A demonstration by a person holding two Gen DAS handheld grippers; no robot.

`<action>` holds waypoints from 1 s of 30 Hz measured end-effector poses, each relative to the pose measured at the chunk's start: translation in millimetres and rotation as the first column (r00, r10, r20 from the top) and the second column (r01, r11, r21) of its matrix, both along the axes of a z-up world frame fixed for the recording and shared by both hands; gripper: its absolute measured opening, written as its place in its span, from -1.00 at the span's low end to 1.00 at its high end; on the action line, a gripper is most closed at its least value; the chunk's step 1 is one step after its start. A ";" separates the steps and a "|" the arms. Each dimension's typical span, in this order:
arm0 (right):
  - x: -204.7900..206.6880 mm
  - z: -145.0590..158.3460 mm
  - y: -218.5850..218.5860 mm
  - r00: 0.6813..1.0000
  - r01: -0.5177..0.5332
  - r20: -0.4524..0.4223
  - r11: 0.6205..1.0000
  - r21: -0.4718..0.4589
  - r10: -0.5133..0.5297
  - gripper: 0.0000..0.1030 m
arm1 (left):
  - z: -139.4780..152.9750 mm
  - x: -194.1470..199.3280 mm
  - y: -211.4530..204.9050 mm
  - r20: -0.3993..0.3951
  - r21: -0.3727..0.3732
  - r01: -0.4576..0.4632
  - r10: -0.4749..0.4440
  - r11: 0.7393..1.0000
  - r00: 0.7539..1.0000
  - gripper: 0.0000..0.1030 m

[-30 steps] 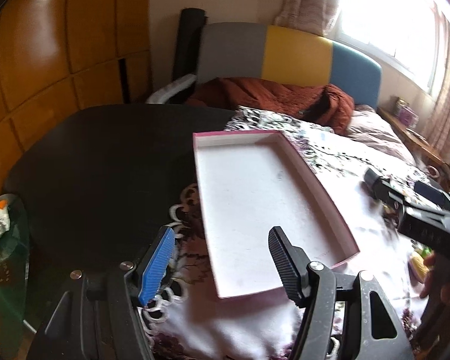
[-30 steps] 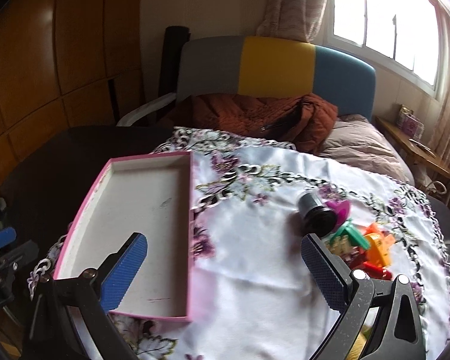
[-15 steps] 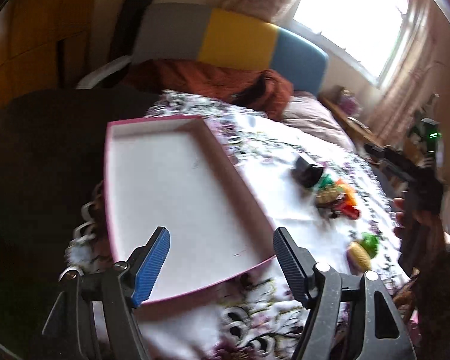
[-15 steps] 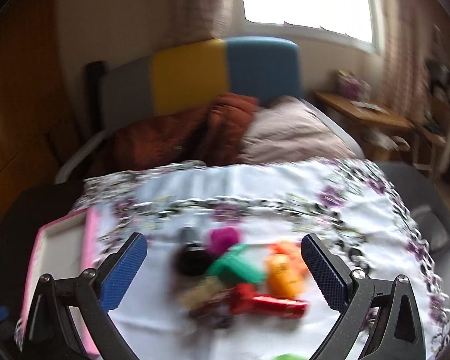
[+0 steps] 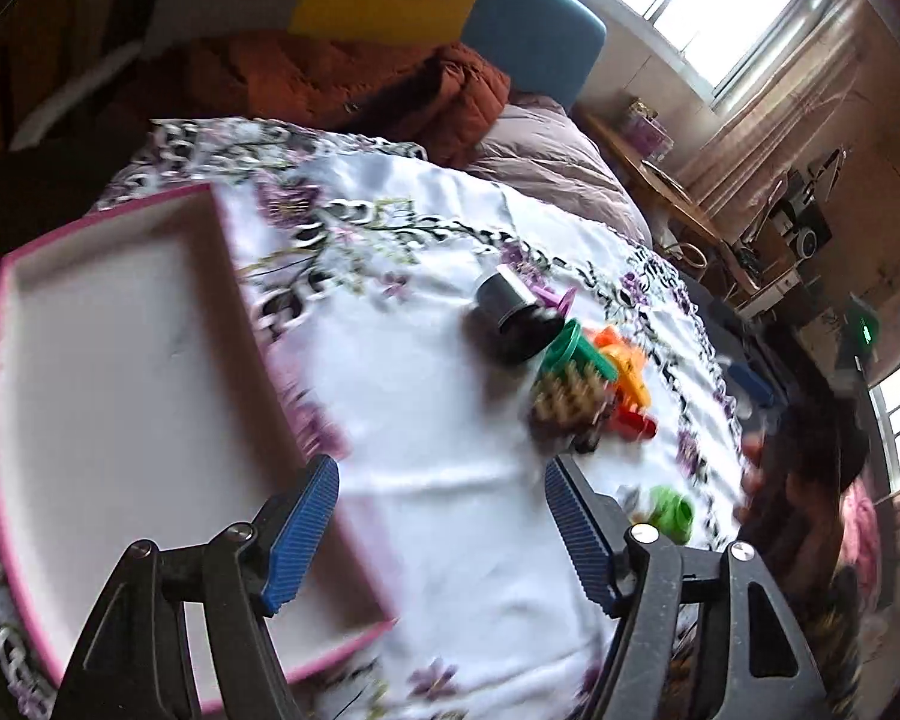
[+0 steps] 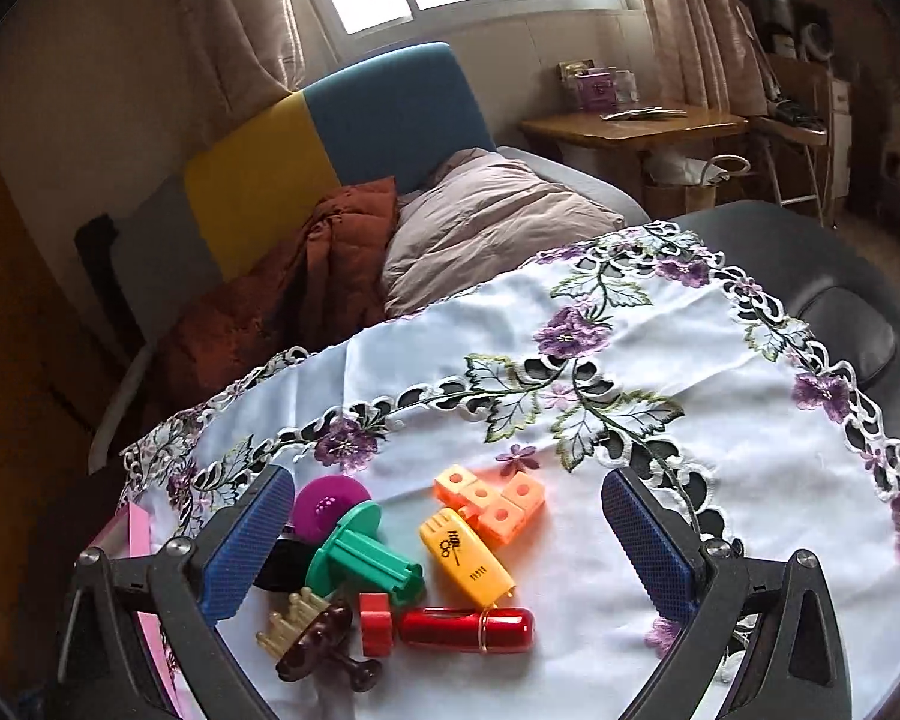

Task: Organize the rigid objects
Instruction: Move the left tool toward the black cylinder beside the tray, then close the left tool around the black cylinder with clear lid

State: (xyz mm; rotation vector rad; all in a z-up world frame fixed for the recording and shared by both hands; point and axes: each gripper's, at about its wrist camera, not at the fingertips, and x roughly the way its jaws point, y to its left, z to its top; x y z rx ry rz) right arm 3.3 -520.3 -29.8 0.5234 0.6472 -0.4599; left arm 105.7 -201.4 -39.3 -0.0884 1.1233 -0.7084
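**Toys heaped beside an empty tray**

A sofa with yellow and blue back panels stands behind the worktop (image 6: 750, 468), which carries a white cloth (image 6: 570, 438) embroidered with purple flowers. The landmark is the pink-rimmed tray (image 5: 114, 360), shallow and empty, on the cloth's left part.

Well to the right of the tray lies a loose heap of small toys. In it are a green spool (image 6: 360, 558), a purple disc (image 6: 329, 507) just behind it, an orange block (image 6: 492, 501), a yellow case (image 6: 465, 558) and a red cylinder (image 6: 468, 629). A brown comb-like piece (image 6: 315, 642) lies nearest the tray, and a black cylinder (image 5: 510, 312) lies on its side at the heap's far edge.

The left hand-held gripper (image 5: 441, 531) hovers over the tray's near right corner, jaws wide, nothing between them. The right hand-held gripper (image 6: 447, 540) hangs above the heap, also spread wide and empty, touching no toy.
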 end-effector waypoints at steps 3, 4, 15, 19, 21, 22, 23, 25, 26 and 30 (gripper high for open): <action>0.9 3.7 4.6 1.000 -0.013 0.008 1.000 -0.016 0.013 1.00 | 0.5 16.2 -31.3 -0.003 0.006 0.022 -0.022 1.000 1.000 0.39; 1.4 3.8 4.5 1.000 -0.014 0.011 1.000 -0.018 0.014 1.00 | 0.0 21.4 -40.4 -0.001 0.008 0.030 -0.030 1.000 1.000 0.39; 1.7 2.6 1.8 0.999 -0.026 0.027 1.000 0.010 0.026 1.00 | -35.3 84.7 -127.9 -0.062 0.012 0.051 -0.050 0.999 0.997 0.40; 2.5 2.9 2.0 0.999 -0.035 0.034 0.999 0.014 0.034 1.00 | -53.0 99.4 -140.5 -0.115 0.022 0.022 -0.019 1.000 0.993 0.41; 2.7 2.9 1.3 0.999 -0.033 0.037 0.999 0.016 0.032 1.00 | -64.6 104.1 -146.1 -0.165 0.026 0.014 -0.009 1.000 0.986 0.41; 2.8 2.7 0.5 0.999 -0.030 0.037 0.999 0.016 0.029 1.00 | -70.3 104.7 -149.1 -0.180 0.028 0.016 -0.011 0.999 0.984 0.39; 2.7 2.4 -0.7 0.999 -0.027 0.035 0.999 0.017 0.026 1.00 | -77.5 104.3 -152.9 -0.197 0.037 0.022 -0.015 0.999 0.980 0.39; 2.7 0.9 -2.8 0.999 -0.021 0.031 0.999 0.028 0.021 1.00 | -79.2 100.7 -156.2 -0.165 0.041 0.023 -0.016 0.999 0.986 0.36; 2.5 0.3 -3.4 0.999 -0.019 0.029 0.999 0.031 0.018 1.00 | -79.4 98.7 -157.9 -0.157 0.045 0.030 -0.022 0.999 0.987 0.23; 2.8 -0.7 -4.0 1.000 -0.019 0.025 0.999 0.038 0.018 1.00 | -76.3 96.6 -152.8 -0.167 0.042 0.039 -0.031 0.998 0.986 -0.15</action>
